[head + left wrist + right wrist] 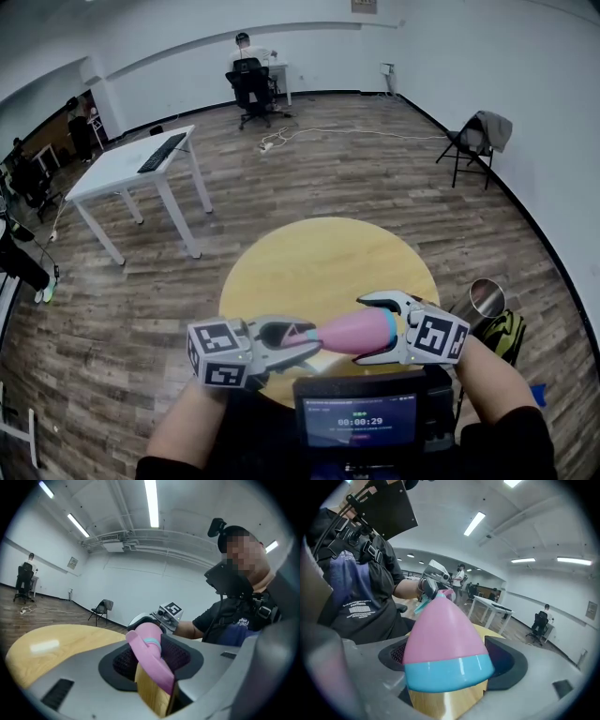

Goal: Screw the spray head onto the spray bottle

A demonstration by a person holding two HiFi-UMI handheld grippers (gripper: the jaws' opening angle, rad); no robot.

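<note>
The round yellow desk (281, 262) fills the lower middle of the head view. Over its near edge, at lower centre, the pink spray bottle (354, 332) with a blue band lies level in the air. The right tool (375, 330) grips its wide base. The left tool (300, 337) is clamped on the pink spray head (151, 654) at the bottle's narrow end.

The left forearm (183, 427) and right forearm (492, 375) reach forward, their grippers turned inward, tip to tip. The left gripper (298, 342) clamps the spray head (150, 653). The right gripper (375, 330), jaws wide, clamps the spray bottle (440, 639).
</note>
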